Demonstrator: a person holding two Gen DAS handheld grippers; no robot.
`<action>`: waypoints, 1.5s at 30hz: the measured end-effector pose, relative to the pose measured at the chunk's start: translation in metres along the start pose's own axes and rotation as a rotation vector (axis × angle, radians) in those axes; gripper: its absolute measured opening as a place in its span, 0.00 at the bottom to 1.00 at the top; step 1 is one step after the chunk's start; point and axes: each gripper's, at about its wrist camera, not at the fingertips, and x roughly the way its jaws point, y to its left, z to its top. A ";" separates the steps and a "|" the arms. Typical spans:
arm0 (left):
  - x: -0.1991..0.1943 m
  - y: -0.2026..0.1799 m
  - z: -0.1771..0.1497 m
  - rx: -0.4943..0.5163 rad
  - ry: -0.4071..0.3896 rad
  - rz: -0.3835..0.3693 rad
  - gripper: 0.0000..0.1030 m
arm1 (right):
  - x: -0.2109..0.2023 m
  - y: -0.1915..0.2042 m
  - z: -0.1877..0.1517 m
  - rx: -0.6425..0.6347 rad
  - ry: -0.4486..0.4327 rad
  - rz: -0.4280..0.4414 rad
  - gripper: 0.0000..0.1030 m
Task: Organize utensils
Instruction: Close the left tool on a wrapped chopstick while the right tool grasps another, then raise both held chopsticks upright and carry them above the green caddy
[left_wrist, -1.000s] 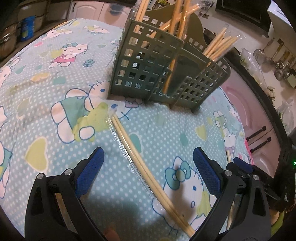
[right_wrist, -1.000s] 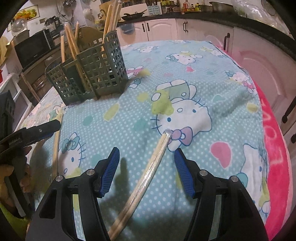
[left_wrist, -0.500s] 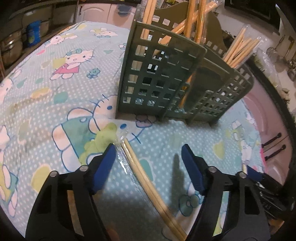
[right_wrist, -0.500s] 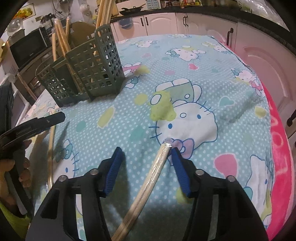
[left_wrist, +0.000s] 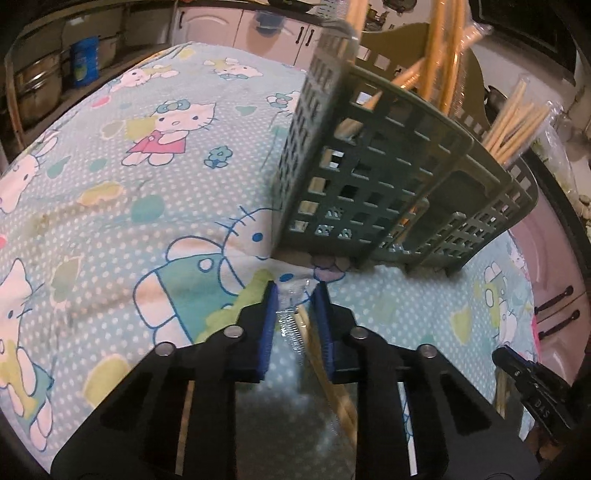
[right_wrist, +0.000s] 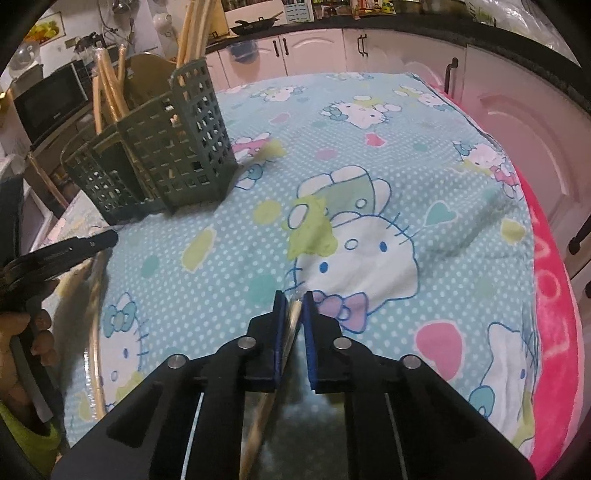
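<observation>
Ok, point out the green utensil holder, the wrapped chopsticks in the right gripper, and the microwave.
green utensil holder (right_wrist: 184, 162): right wrist view, its front lattice wall.
wrapped chopsticks (right_wrist: 293, 321): right wrist view, the tip between the blue pads.
microwave (right_wrist: 51, 101): right wrist view, its dark door.

Black tool (left_wrist: 295, 291) frames, blue pads (right_wrist: 280, 325), silver screws, yellow-green sleeve (right_wrist: 22, 443).

Two close wrist views angled down, sharing the green caddy (left_wrist: 399, 177) and tablecloth (right_wrist: 369, 192).

Chopstick tops (left_wrist: 439, 55) cut off above, wrapped chopsticks (right_wrist: 258, 424) hidden under claw
</observation>
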 end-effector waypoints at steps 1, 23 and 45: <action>-0.001 0.002 -0.001 -0.007 0.001 -0.010 0.09 | -0.002 0.001 0.000 0.001 -0.003 0.006 0.08; -0.083 0.005 0.004 0.049 -0.145 -0.122 0.03 | -0.063 0.067 0.014 -0.138 -0.153 0.140 0.07; -0.157 -0.007 0.030 0.159 -0.315 -0.152 0.03 | -0.115 0.137 0.044 -0.236 -0.337 0.244 0.06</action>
